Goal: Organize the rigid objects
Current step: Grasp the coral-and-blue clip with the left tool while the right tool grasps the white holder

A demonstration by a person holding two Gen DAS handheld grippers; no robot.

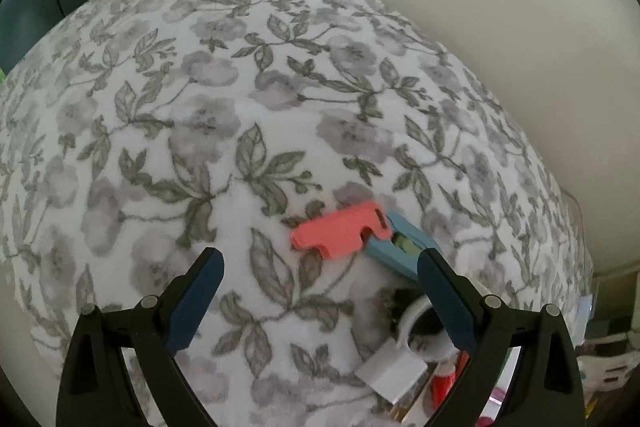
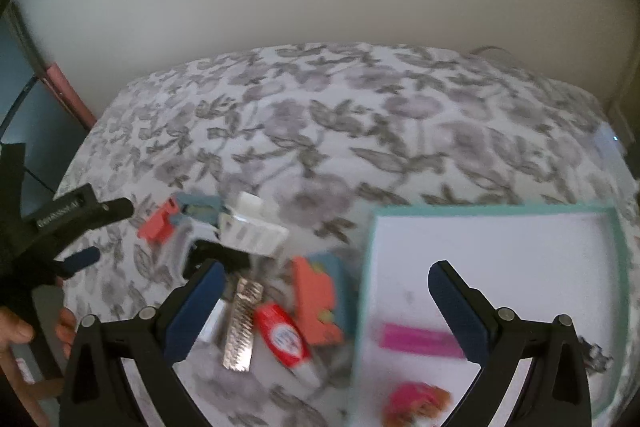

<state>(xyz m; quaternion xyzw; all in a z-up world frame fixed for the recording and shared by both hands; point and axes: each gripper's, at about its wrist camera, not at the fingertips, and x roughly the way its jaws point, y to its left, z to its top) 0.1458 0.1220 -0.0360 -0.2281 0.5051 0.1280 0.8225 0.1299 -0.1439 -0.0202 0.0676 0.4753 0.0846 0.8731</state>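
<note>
Bedspread of white cloth printed with grey flowers and leaves [image 2: 360, 115] carries everything, and the sorting looks barely begun. Next in size, the shallow white tray with a pale teal rim [image 2: 616, 267] lies at the right and holds only two things that can be made out: a magenta flat bar [image 2: 420, 339] and a blurred pink-and-orange item [image 2: 416, 401] nearer the camera.

Most pieces are loose on the bed left of the tray: a coral-and-blue block [image 2: 316, 301] just beside the rim, a red-and-white tube [image 2: 286, 341], a silvery textured strip [image 2: 242, 325], a white ribbed part [image 2: 252, 233], and a coral notched plate lying on a light blue piece [image 1: 340, 231].

Right gripper [image 2: 324, 301] hovers wide open and empty across the tray's left rim; left gripper [image 1: 320, 281] likewise gapes empty, near the coral plate.
</note>
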